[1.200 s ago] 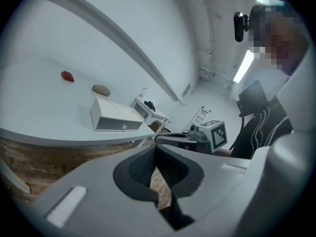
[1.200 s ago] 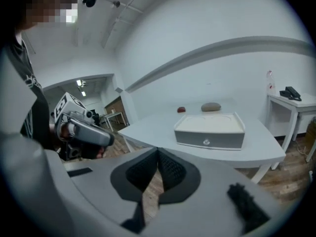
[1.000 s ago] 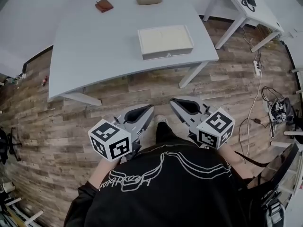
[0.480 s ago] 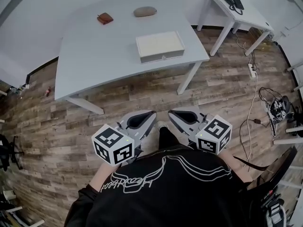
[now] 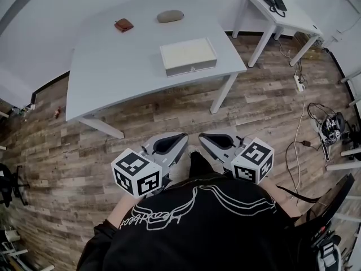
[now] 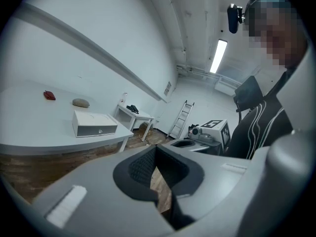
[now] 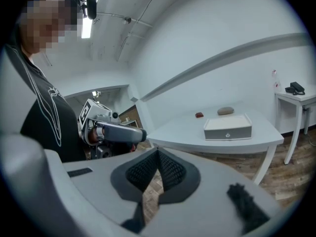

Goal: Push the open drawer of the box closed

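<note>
The white box (image 5: 188,56) lies on the grey table (image 5: 124,66), a small knob on its drawer front. The drawer front looks flush with the box. The box also shows far off in the left gripper view (image 6: 94,124) and the right gripper view (image 7: 228,127). My left gripper (image 5: 181,136) and right gripper (image 5: 202,136) hang close to my body over the wooden floor, well short of the table. Each is shut with nothing between its jaws, as seen for the left gripper (image 6: 155,149) and the right gripper (image 7: 158,152).
A brown pouch (image 5: 123,25) and a grey oval object (image 5: 170,16) lie at the table's far side. A smaller white table (image 5: 293,21) with a black phone (image 5: 277,2) stands to the right. Cables (image 5: 330,126) lie on the floor at right. A ladder (image 6: 181,118) leans on the far wall.
The head view has shifted a little, so the table and box sit slightly lower and further left. Both grippers stay shut near my body.
</note>
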The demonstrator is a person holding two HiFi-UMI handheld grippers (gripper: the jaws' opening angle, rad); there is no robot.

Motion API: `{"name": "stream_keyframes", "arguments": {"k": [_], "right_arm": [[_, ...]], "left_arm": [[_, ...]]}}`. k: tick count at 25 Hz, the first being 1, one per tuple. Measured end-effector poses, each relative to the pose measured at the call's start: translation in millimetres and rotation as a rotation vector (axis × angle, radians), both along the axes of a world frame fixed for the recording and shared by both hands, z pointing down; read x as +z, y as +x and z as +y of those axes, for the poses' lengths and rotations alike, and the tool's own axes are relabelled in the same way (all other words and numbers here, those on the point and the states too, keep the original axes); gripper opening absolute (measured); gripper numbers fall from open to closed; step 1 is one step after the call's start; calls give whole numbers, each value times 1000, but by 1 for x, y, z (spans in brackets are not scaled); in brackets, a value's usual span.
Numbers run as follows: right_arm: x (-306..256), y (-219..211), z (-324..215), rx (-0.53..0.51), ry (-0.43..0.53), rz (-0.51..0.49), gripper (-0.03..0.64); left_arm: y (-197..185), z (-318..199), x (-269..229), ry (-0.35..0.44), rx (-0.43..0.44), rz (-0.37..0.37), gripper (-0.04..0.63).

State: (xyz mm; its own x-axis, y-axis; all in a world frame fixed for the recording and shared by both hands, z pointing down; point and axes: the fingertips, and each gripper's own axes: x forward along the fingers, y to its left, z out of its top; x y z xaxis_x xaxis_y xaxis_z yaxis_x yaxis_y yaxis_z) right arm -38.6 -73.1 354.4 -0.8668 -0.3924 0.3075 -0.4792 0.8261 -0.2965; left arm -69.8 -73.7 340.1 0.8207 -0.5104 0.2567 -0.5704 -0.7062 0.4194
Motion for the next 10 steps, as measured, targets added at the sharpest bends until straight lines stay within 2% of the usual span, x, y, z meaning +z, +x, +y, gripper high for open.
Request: {"name": "stream_keyframes", "arguments": {"k": [10], "right_arm": [[3, -7, 1, -5, -5, 4, 8]], "left_arm": [[-6, 0, 3, -3, -4, 14, 8]]}}
